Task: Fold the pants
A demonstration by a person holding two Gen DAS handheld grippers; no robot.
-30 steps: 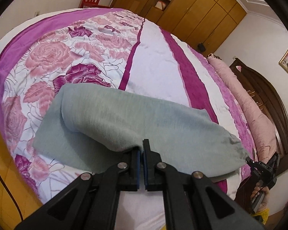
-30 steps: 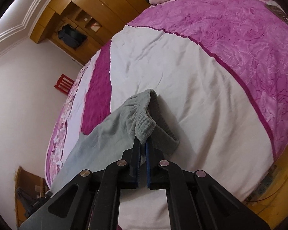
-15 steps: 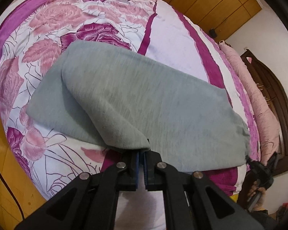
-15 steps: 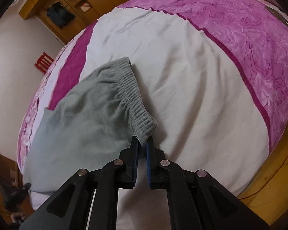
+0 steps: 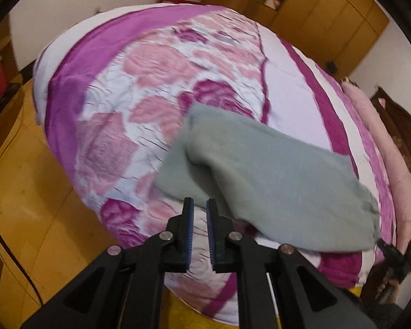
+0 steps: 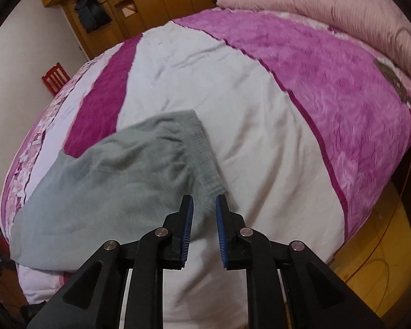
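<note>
Grey pants folded on bed, tools opening

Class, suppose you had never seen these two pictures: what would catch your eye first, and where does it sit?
The grey-green pants lie folded over on the near part of the bed, whose pink and purple flowered cover fills both views. Close to each camera are black grippers: the left gripper and the right gripper both have jaws opening, with no cloth pinched. A red chair stands by the far wall.

Folded grey-green fleece pants cover the bed's near middle; white quilted bedspread right of them lies bare.
</note>
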